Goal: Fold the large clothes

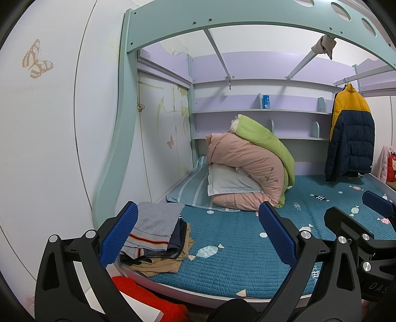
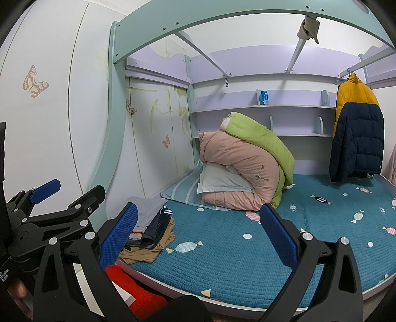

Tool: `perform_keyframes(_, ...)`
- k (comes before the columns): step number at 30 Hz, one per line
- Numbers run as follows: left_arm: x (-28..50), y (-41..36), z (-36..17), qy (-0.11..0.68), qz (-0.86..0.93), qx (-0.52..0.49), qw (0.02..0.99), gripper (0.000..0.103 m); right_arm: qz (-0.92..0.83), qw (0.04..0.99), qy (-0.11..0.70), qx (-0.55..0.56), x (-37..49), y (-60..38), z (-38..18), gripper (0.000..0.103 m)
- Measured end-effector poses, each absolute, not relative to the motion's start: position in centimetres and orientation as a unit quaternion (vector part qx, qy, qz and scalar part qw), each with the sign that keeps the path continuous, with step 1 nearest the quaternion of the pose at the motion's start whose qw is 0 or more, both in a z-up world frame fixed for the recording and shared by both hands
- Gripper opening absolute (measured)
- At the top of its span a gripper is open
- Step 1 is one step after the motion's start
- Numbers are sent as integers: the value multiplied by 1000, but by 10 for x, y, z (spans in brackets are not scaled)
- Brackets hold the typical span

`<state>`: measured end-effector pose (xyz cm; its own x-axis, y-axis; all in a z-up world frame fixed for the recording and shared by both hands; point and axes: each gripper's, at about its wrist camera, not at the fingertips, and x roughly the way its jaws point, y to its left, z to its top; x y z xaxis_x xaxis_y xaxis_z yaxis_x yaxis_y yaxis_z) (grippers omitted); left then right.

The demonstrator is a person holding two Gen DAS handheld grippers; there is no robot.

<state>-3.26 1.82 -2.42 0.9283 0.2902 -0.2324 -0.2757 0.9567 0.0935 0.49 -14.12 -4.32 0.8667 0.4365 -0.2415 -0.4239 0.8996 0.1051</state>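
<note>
A stack of folded clothes [image 1: 158,237], grey on top over navy and tan, lies at the bed's near left corner; it also shows in the right wrist view [image 2: 148,230]. A red garment [image 1: 148,297] lies off the bed's near edge on a white surface, also in the right wrist view [image 2: 133,289]. My left gripper [image 1: 198,235] is open and empty, held above the bed's front edge. My right gripper [image 2: 198,235] is open and empty beside it, to its right. A yellow and navy puffer jacket [image 1: 351,133] hangs at the far right.
The teal quilted bed cover [image 1: 235,260] spreads ahead. A pile of pink and green duvets with a pillow [image 1: 250,171] sits at the back. Shelves and an overhead bunk frame [image 1: 247,22] enclose the bed. White wardrobe doors [image 1: 37,148] stand left.
</note>
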Motion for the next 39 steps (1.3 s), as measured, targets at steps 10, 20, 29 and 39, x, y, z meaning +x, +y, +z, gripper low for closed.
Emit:
perform_keyframes(10, -33, 19, -24, 123, 143, 29, 982, 98, 222, 966, 130, 24, 4, -140, -44, 95)
perform_keyframes(20, -32, 19, -23, 123, 143, 30, 982, 98, 222, 966, 131, 24, 4, -139, -43, 95)
perform_keyframes(29, -31, 20, -22, 124, 143, 29, 982, 98, 222, 966, 130, 24, 4, -138, -44, 95)
perform_keyframes(39, -32, 22, -25, 125, 142, 24, 982, 98, 223, 966, 132, 23, 4, -137, -45, 95)
